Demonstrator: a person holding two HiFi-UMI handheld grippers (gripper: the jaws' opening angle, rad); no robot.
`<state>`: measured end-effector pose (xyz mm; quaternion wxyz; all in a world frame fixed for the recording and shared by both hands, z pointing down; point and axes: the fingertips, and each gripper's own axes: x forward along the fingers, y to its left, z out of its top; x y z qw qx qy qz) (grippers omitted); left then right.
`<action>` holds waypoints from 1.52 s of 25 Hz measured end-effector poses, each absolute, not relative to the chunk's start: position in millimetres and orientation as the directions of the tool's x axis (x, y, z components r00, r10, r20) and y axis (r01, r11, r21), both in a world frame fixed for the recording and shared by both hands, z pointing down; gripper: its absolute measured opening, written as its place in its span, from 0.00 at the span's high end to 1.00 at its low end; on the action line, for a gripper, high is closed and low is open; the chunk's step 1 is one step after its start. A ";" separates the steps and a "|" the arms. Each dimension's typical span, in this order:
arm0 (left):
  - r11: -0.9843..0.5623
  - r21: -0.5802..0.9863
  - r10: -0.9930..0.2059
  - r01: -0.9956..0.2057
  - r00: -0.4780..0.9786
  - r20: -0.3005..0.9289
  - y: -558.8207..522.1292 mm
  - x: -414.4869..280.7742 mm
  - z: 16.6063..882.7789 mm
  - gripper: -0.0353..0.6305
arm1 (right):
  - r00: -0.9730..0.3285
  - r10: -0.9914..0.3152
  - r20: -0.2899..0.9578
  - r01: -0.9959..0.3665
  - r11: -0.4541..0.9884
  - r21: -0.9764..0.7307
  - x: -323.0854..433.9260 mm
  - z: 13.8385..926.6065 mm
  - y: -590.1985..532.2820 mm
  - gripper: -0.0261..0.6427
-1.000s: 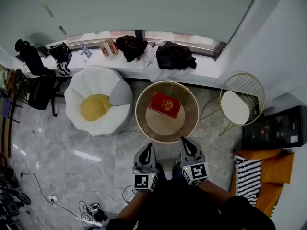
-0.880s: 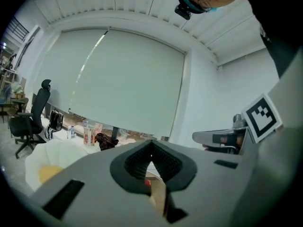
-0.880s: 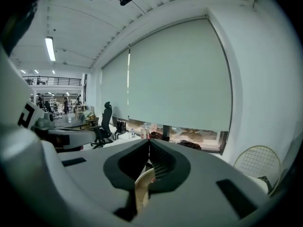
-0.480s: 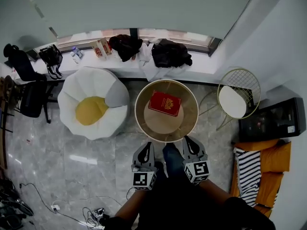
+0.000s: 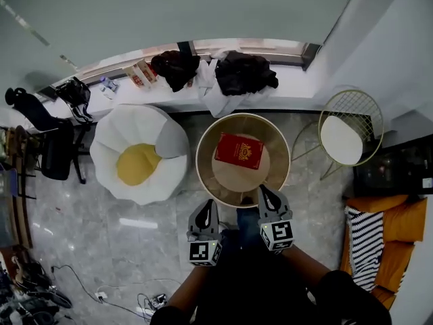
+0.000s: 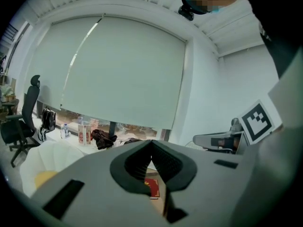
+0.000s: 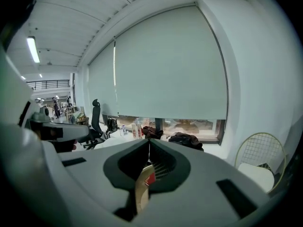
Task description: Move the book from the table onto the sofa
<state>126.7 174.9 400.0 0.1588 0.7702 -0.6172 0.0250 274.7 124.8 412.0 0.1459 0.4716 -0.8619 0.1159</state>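
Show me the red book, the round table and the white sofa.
red book [image 5: 239,150], head view, middle of its cover.
round table [image 5: 201,162], head view, its left rim.
white sofa [image 5: 130,123], head view, its white upper part.

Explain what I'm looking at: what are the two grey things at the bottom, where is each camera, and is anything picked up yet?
There is no robot arm here: a person holds a two-jaw tool in each hand. The head view looks down from a camera on the person's head. The grey pieces are the left tool and the right tool, and the marker cubes are parts of them. The other two pictures come from a camera on each tool, looking along its jaws. Both pairs of jaws are together with nothing between them, so nothing is held. A red book lies flat on the round table, just ahead of the tools. Left of the table stands a white seat with a yellow cushion. An orange sofa shows at the right edge.
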 end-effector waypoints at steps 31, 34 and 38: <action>-0.303 0.305 -0.710 -0.903 0.427 0.559 -67.5 138.8 658.0 0.92 | -0.384 -0.643 0.663 -0.924 0.268 -0.274 334.6 675.8 -64.5 0.94; -0.291 0.298 -0.702 -0.909 0.414 0.579 -76.7 126.9 685.4 0.92 | -0.347 -0.630 0.694 -0.937 0.198 -0.288 340.8 706.0 -66.2 0.94; -0.305 0.314 -0.657 -0.899 0.438 0.614 -91.6 115.6 725.7 0.92 | -0.318 -0.598 0.736 -0.947 0.163 -0.276 346.2 749.8 -69.1 0.93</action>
